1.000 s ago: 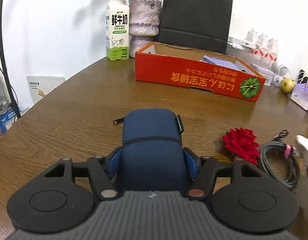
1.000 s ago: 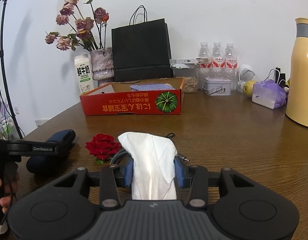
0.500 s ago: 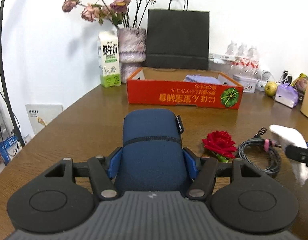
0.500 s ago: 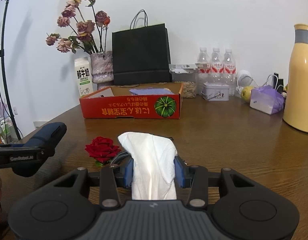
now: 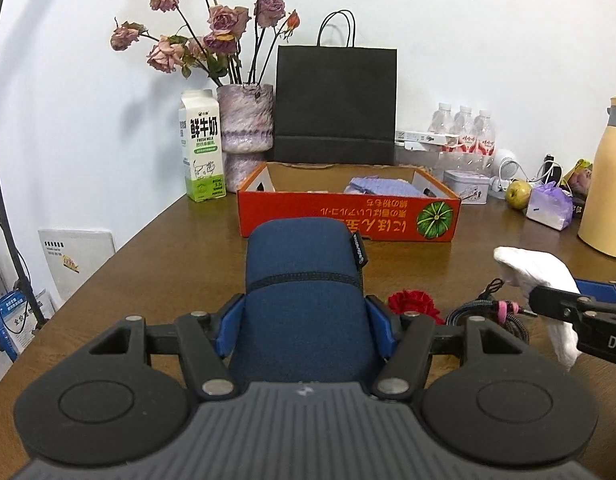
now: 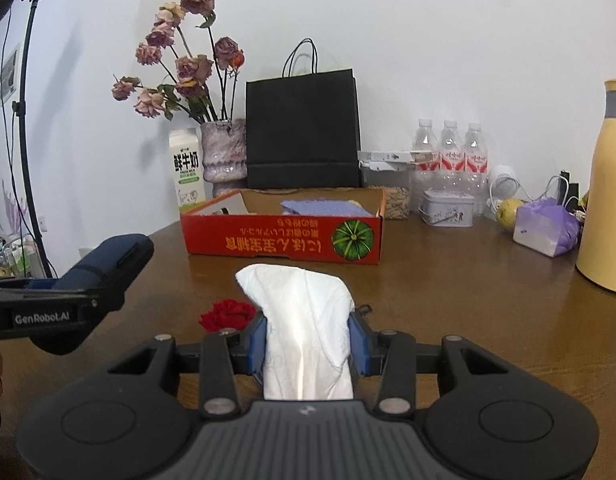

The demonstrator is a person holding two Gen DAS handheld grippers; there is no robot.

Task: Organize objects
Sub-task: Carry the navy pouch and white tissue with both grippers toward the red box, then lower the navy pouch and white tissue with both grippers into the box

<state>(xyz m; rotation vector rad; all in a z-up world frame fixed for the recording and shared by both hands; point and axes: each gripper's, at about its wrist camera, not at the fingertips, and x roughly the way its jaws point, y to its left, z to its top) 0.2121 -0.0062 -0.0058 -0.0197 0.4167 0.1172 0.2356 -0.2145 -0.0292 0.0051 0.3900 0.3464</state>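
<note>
My left gripper is shut on a dark blue fabric pouch and holds it above the brown table. The pouch also shows at the left of the right wrist view. My right gripper is shut on a white cloth, also seen at the right of the left wrist view. An open red cardboard box with a purple cloth inside lies ahead. A red fabric rose and a coiled cable lie on the table between the grippers.
Behind the box stand a milk carton, a vase of dried roses and a black paper bag. At the right are water bottles, a tin, a purple packet, a pear and a yellow flask.
Both grippers have risen and tilted up with their loads; the pouch is lifted off the table. The box and back wall now sit lower and farther in view.
</note>
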